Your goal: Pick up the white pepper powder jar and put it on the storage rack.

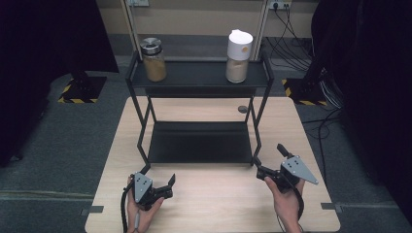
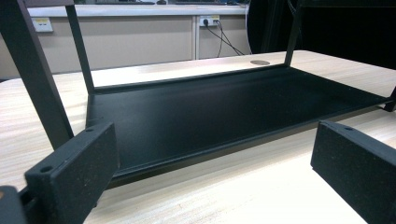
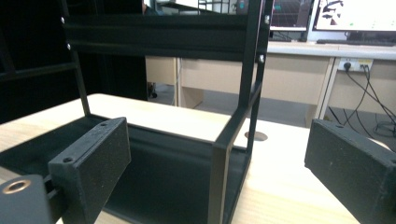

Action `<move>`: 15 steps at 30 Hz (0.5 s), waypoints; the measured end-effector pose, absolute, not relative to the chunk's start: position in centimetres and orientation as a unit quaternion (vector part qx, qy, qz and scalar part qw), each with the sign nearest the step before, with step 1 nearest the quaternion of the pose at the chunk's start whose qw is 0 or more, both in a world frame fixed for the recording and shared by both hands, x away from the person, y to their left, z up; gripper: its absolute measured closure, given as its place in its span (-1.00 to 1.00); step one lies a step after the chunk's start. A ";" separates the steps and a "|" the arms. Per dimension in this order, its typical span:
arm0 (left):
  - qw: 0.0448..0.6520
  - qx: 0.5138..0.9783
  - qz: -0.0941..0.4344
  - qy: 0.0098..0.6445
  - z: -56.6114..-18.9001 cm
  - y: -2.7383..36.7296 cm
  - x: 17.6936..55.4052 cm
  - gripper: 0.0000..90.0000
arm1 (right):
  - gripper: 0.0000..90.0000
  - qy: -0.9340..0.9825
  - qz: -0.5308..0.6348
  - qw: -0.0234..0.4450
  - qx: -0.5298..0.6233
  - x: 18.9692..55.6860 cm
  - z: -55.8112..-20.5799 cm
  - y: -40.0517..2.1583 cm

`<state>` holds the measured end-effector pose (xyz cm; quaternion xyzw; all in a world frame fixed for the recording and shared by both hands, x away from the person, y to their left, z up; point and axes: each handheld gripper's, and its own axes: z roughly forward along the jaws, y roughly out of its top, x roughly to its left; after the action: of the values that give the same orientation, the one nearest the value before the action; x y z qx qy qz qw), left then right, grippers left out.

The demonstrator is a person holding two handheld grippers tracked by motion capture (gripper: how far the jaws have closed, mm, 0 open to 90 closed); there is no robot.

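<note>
Rack [image 1: 199, 141] | black two-tier, on bench [image 1: 214, 204], long axis 9-to-3 | left tool [image 1: 167, 187] released, rack lower shelf at 1 o'clock | right tool [image 1: 268, 161] released, rack's near right leg at 11 o'clock, nearer | jars [image 1: 154, 60] at 12 o'clock on top shelf, well apart from both

Racks: one [image 1: 199, 77], with two shelves
Jars: two, one steel-lidded [image 1: 154, 60], one white-capped [image 1: 238, 57], both on the top shelf
Grippers: two, left [image 1: 165, 187] and right [image 1: 268, 161]
Hands: two
Tables: one [image 1: 209, 204]
</note>
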<state>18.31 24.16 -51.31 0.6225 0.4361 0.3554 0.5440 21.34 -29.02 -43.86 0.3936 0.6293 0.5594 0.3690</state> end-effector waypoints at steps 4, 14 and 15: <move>0.544 0.622 0.355 0.436 -51.3 24.2 18.3 -0.99 | -0.84 0.634 0.552 0.364 0.401 21.3 -44.4 -29.1; 0.544 0.622 0.355 0.436 -51.3 24.2 18.3 -0.99 | -0.84 0.640 0.538 0.354 0.420 21.2 -45.5 -29.8; 0.544 0.622 0.355 0.436 -51.3 24.2 18.3 -0.99 | -0.84 0.641 0.536 0.353 0.421 21.2 -45.6 -29.8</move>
<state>18.31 24.17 -51.31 0.6223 0.4363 0.3554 0.5441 21.22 -29.85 -45.62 0.4213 0.6406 0.5361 0.3531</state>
